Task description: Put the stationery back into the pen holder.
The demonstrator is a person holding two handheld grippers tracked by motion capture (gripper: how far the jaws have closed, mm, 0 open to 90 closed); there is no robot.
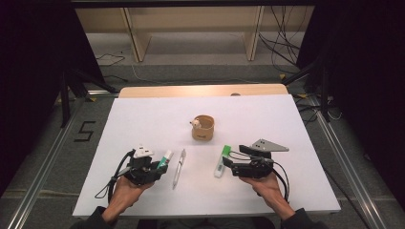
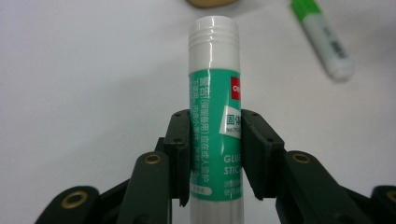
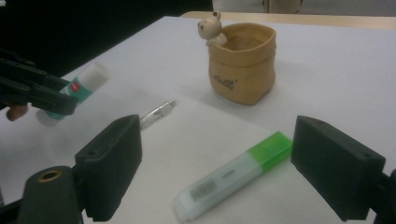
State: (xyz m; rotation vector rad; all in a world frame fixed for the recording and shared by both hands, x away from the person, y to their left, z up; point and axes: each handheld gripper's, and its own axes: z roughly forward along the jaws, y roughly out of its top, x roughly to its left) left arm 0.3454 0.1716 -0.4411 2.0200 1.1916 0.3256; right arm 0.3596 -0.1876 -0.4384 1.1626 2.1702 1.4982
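A glue stick (image 2: 215, 121) is clamped across its middle by the left gripper (image 1: 152, 168) near the table's (image 1: 143, 114) front edge, long axis pointing toward the pouch (image 1: 203, 127) at centre. The highlighter (image 3: 233, 173) lies lengthwise between the wide-spread jaws of the right gripper (image 3: 233, 168)

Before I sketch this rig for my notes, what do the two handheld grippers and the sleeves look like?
Both the left gripper and the right gripper are black, with blocky jaws, brass-coloured rivets and looping black cables. Each carries a three-cornered top plate, grey on the right. The sleeves are dark.
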